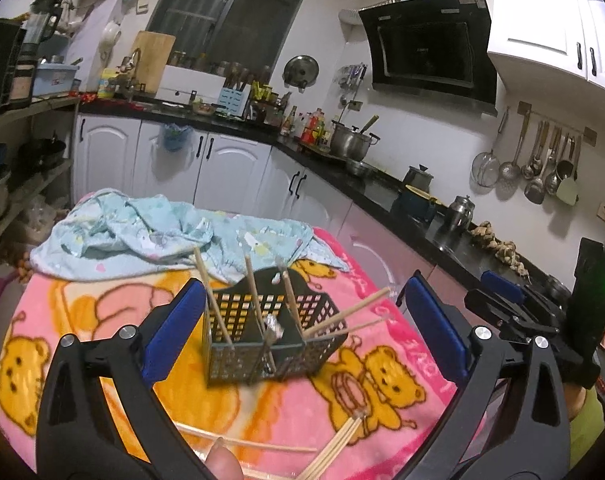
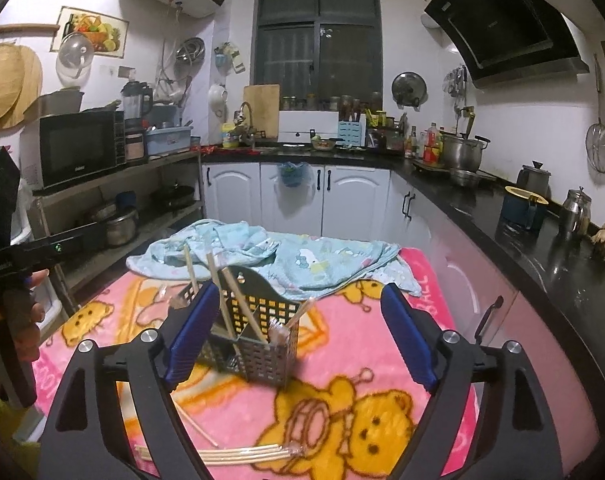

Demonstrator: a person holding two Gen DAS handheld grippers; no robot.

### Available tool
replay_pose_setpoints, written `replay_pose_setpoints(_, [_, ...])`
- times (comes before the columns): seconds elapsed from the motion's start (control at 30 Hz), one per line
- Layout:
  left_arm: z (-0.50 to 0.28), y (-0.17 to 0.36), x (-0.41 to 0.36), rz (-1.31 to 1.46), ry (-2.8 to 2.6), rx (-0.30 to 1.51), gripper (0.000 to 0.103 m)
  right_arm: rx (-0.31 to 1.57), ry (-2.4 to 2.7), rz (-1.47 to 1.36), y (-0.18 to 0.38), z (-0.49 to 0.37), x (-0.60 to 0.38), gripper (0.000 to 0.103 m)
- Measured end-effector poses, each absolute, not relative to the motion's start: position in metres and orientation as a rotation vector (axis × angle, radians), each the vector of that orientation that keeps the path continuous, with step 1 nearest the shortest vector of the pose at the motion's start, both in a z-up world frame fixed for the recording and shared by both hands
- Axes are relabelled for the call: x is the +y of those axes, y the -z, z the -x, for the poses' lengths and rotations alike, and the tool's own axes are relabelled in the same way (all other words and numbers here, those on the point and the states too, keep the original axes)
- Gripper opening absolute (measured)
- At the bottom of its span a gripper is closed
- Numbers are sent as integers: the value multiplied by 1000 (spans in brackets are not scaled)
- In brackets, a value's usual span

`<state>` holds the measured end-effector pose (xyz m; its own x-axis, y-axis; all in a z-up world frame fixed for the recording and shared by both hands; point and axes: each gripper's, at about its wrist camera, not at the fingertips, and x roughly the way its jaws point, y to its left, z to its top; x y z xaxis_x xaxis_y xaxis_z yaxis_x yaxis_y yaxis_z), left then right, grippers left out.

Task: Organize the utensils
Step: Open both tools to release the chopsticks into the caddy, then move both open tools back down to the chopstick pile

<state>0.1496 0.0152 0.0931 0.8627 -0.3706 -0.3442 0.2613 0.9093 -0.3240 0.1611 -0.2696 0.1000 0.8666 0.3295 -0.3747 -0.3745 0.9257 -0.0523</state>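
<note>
Pink blanket (image 2: 342,344) bare around centre-frame black basket (image 2: 262,344), my left gripper (image 1: 302,332) and right gripper (image 2: 298,340) fingers wide, empty, loose chopsticks (image 2: 222,454) cut off at bottom edge.

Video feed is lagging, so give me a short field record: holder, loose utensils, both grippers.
holder: dark perforated plastic utensil basket, upright on pink bear-print blanket, several wooden chopsticks inside
loose: bundle of pale wooden chopsticks on the blanket, near edge
left gripper: open, empty
right gripper: open, empty
</note>
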Motion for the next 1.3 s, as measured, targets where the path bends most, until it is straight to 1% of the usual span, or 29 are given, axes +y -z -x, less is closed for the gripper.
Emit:
replay_pose_setpoints(0.07, [-145, -89, 15, 268, 339, 421, 92, 370, -369, 136, -98, -157, -269, 83])
replay_pose_setpoints(0.47, [-132, -65, 18, 242, 306, 484, 92, 389, -378, 143, -86, -143, -267, 87])
replay_pose_setpoints(0.93, [-125, -43, 31, 230, 249, 557, 92, 482, -372, 168, -51, -139, -263, 87])
replay_pose_setpoints(1.3, [-120, -13, 42, 229, 211, 635, 92, 575, -351, 190, -16, -138, -264, 87])
